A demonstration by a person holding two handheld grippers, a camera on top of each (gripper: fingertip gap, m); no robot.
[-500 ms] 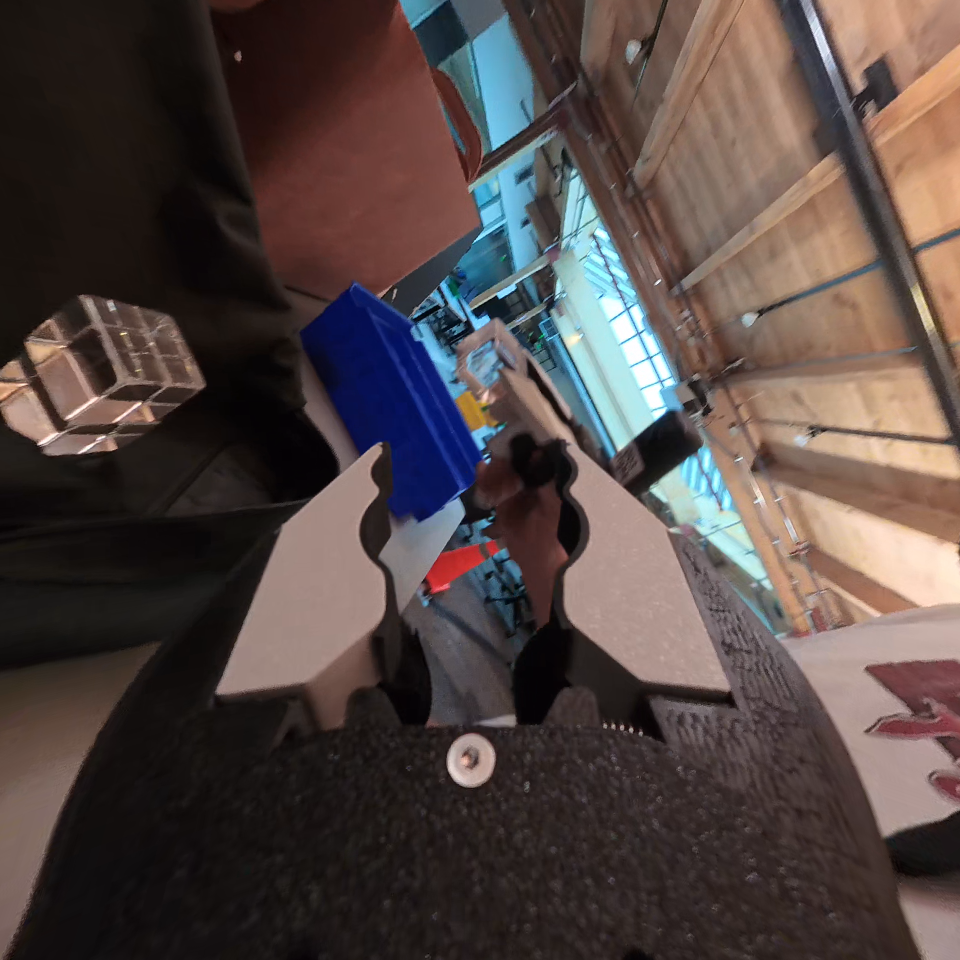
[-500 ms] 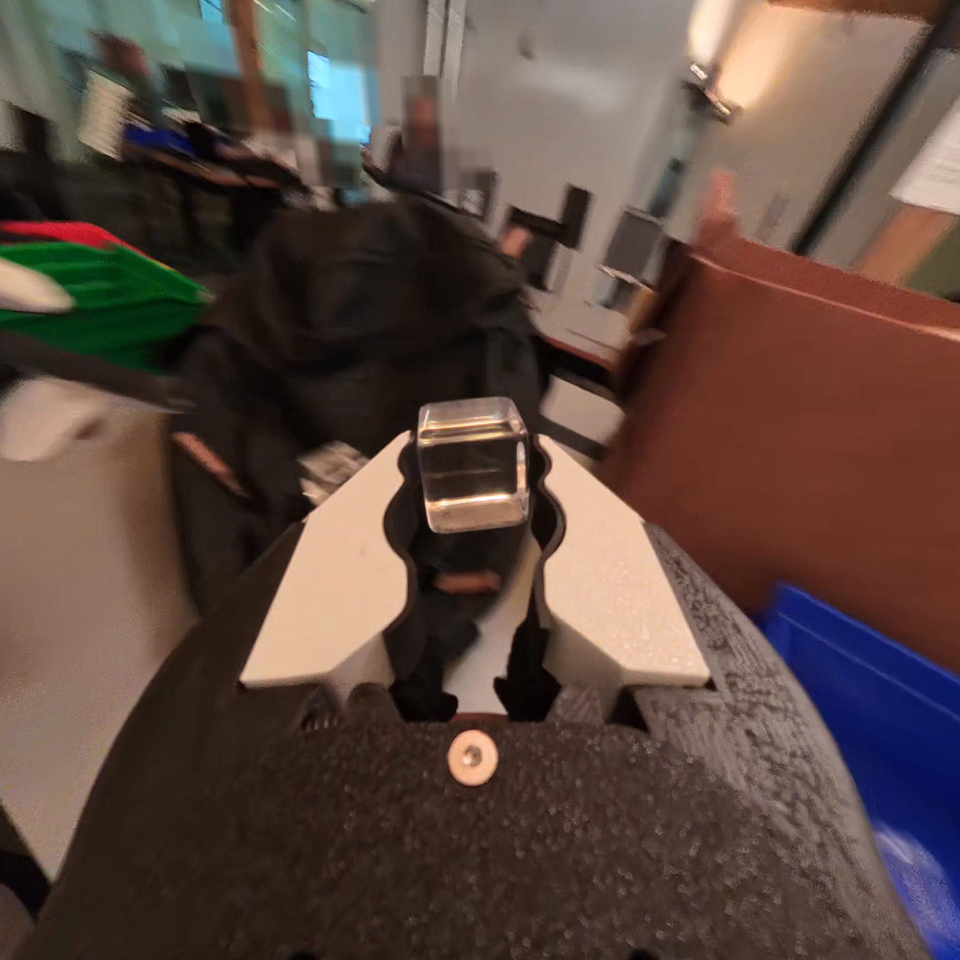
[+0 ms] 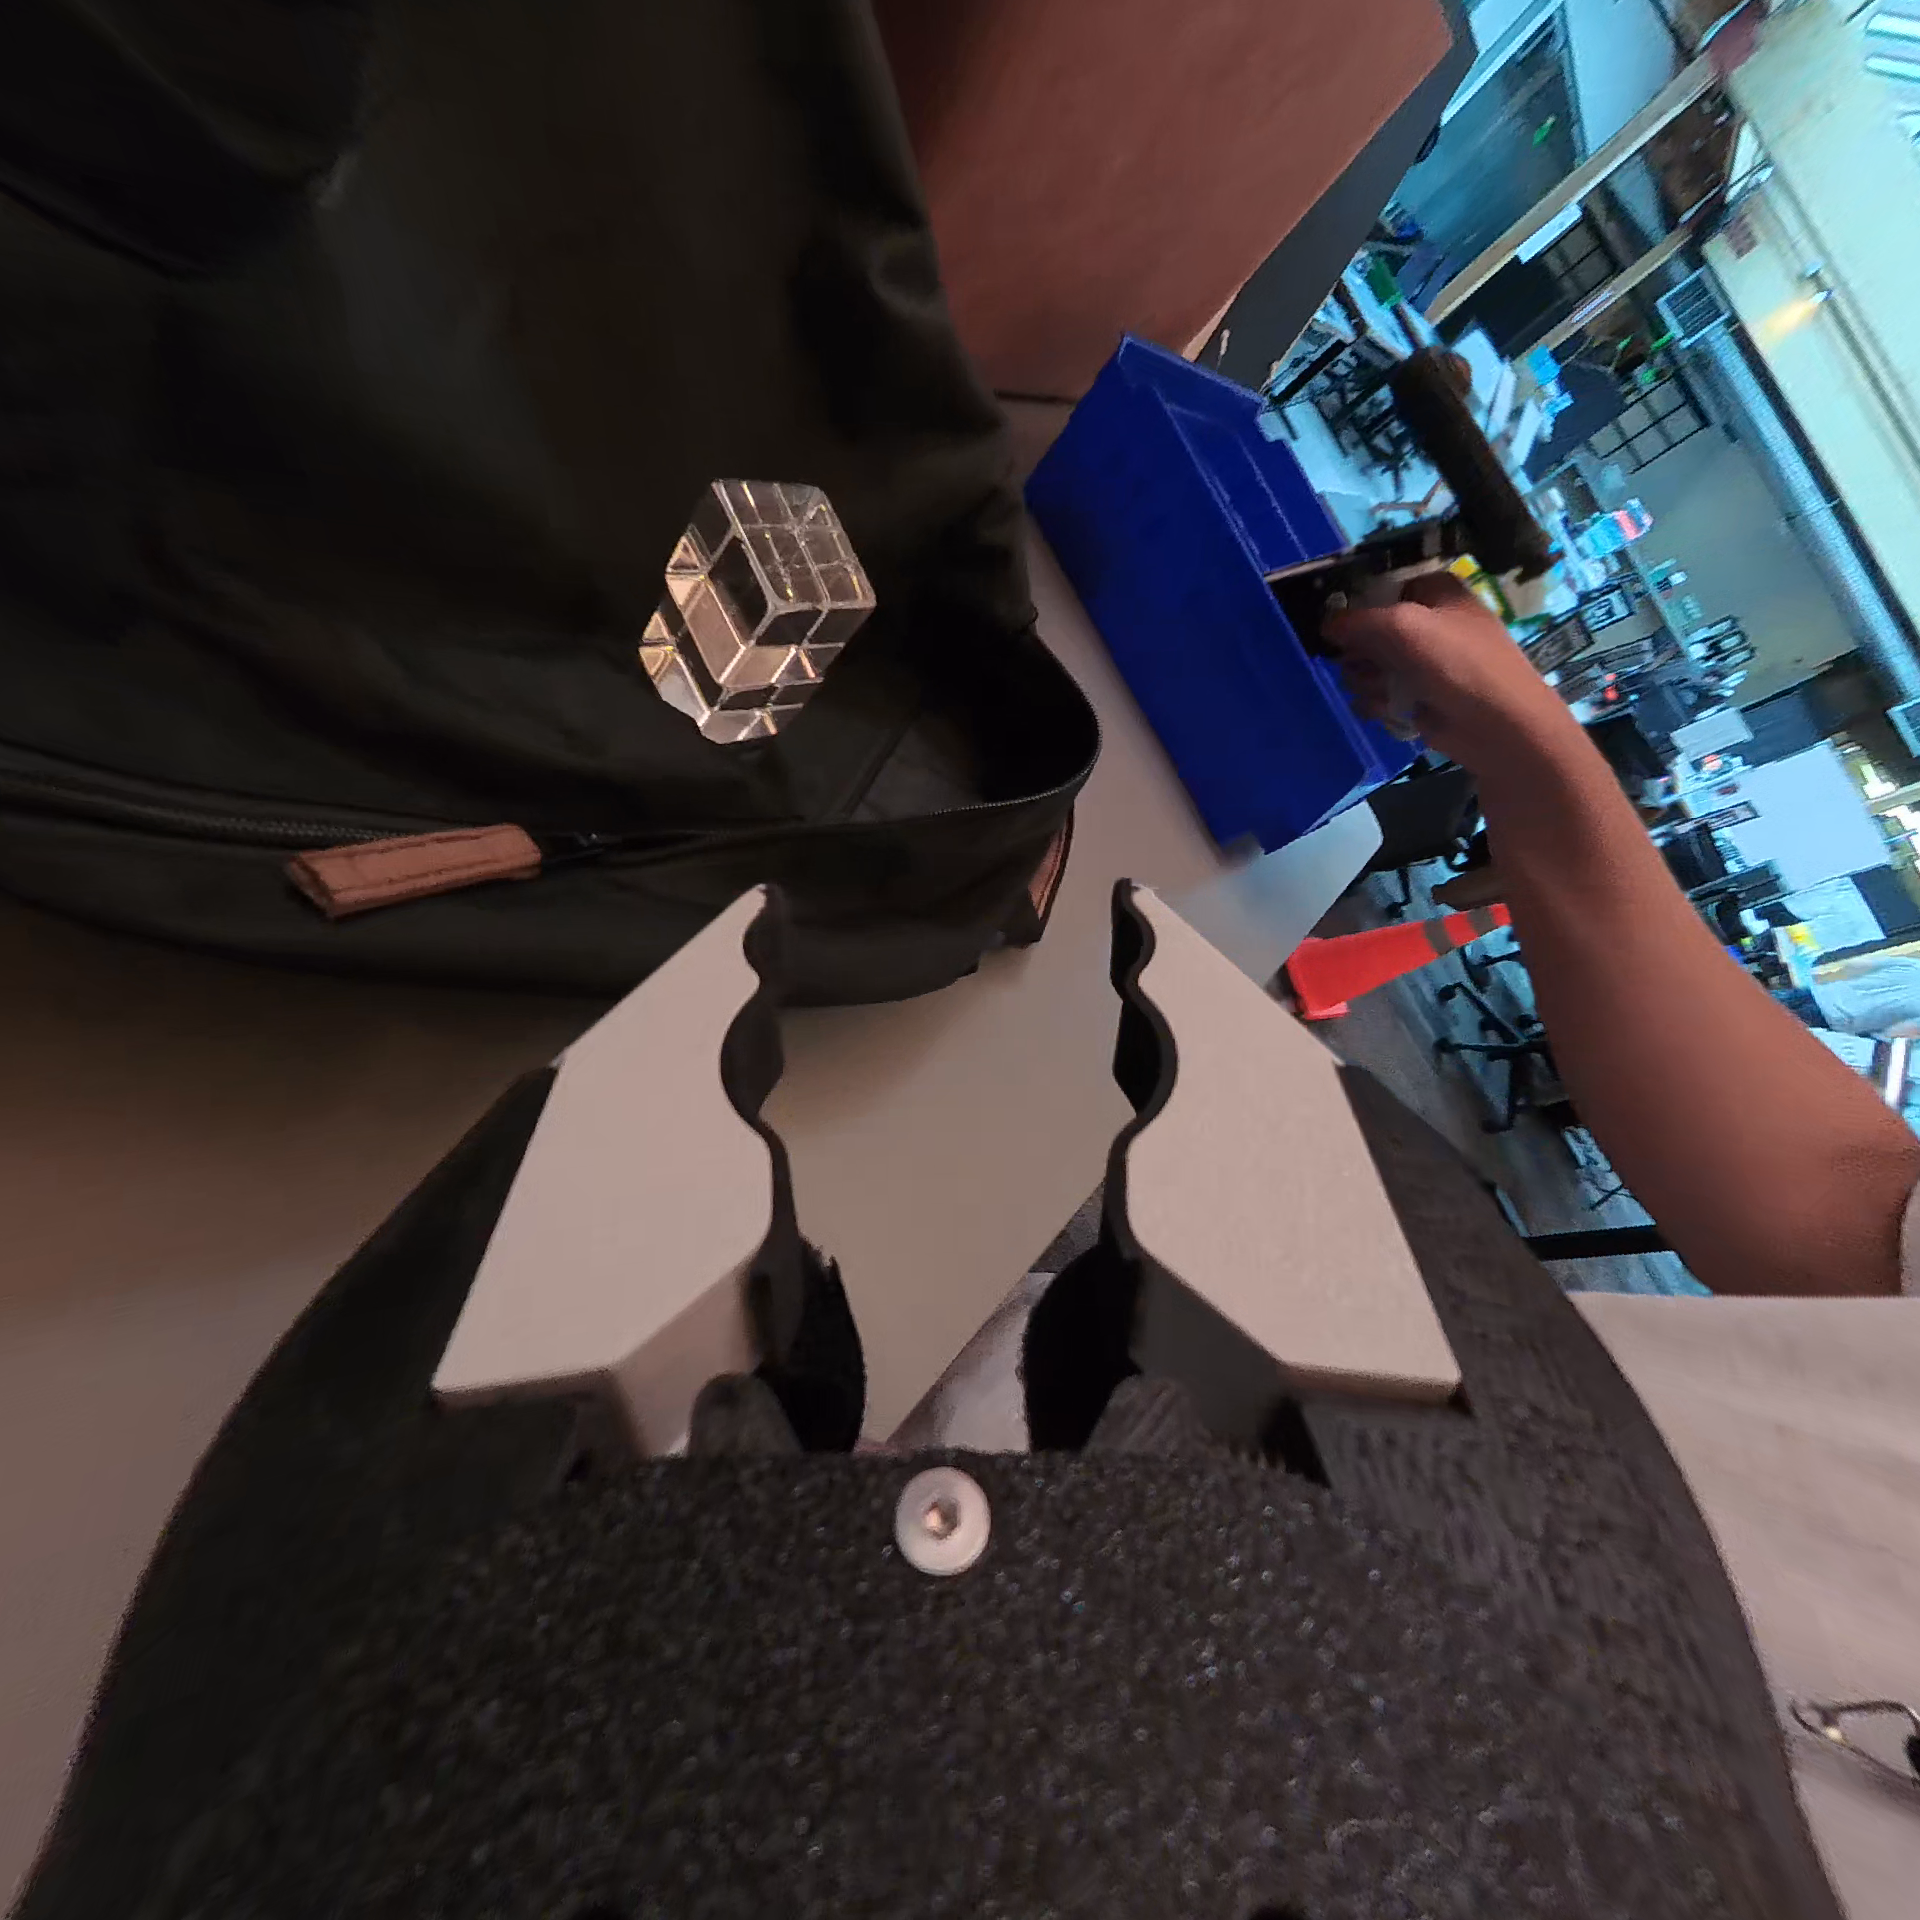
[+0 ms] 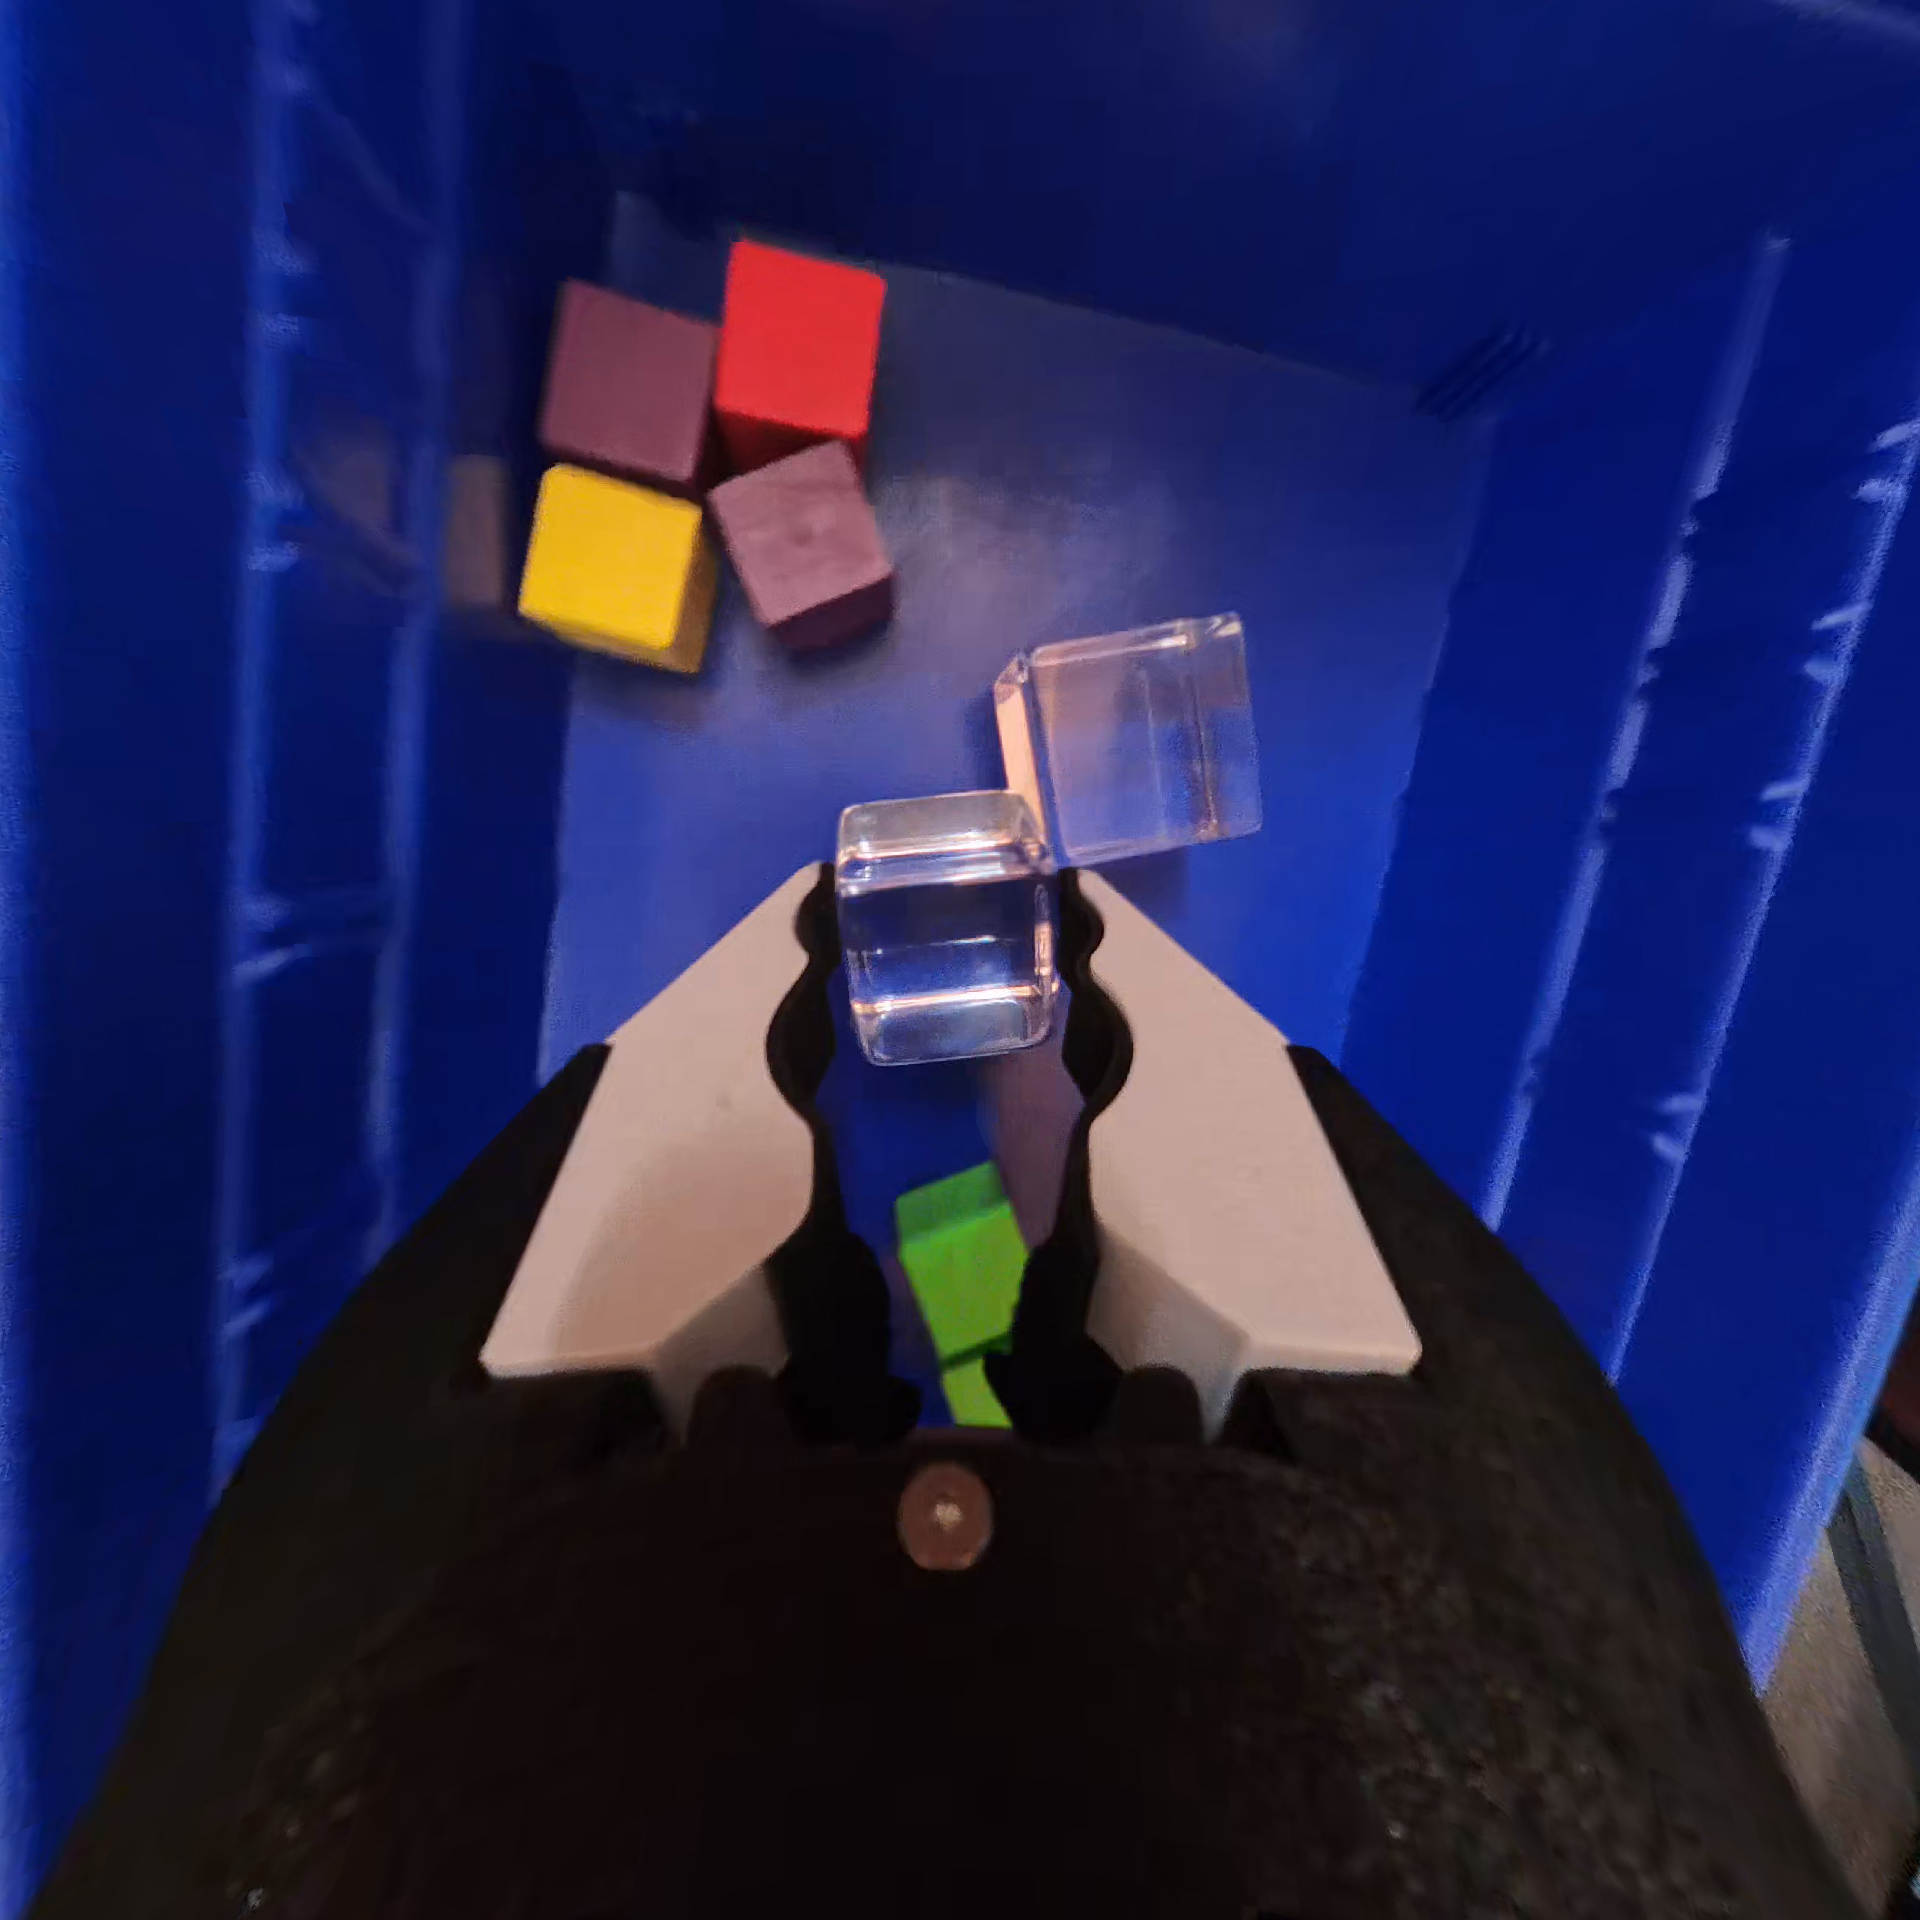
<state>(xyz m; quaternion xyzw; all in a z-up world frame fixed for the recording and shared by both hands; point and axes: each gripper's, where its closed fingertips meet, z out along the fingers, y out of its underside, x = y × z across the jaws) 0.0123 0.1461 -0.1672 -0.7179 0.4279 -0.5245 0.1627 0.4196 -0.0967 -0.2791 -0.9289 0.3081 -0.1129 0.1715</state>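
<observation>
Inside the blue bin, the right tool gripped a clear cube above another clear cube; the left tool gaped empty near the black backpack.

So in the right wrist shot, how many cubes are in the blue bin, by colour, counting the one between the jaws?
Clear: 2, one in the jaws, one loose
Purple: 2
Red: 1
Yellow: 1
Green: 1
Total: 7 in the blue bin
</observation>
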